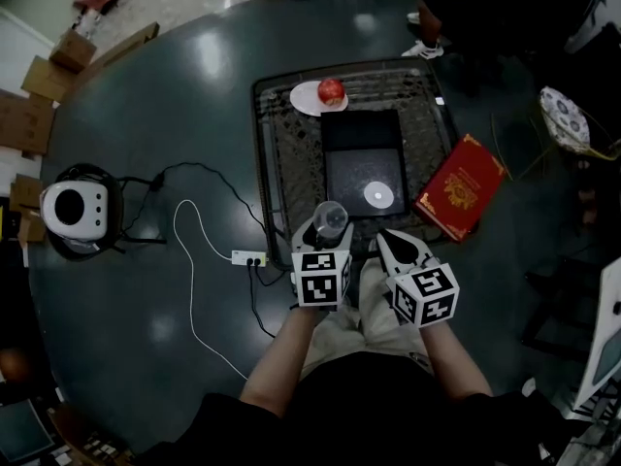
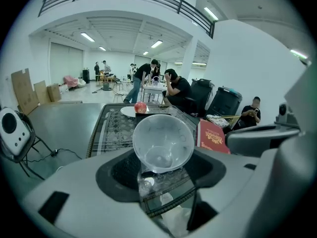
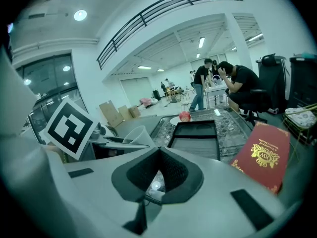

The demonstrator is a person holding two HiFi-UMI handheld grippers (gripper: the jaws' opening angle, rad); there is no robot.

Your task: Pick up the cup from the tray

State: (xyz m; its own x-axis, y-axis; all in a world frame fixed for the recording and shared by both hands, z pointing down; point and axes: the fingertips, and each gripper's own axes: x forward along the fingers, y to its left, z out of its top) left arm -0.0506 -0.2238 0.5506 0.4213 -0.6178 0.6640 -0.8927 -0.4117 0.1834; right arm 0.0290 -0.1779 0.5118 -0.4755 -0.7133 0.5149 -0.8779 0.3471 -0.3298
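Left gripper and right gripper are shown side by side over the near part of a round dark worktop. The left jaws are clamped on a clear plastic cup, which is gripped by its sides and tilted so that its open mouth faces back along the jaws. The cup is held in the air, off the black tray, which lies just ahead of and below these jaws on a patterned mat. A small white disc is seen on the tray's near half, ahead of the gap between the two grippers. The right jaws are closed together with nothing between them, and are placed just to the right of the cup. A red book is seen ahead and to the right of the right jaws, beside the mat. Far ahead of the left jaws, beyond the tray, a white plate bearing a red apple is set on the mat. To the left of the left jaws a power strip is found.
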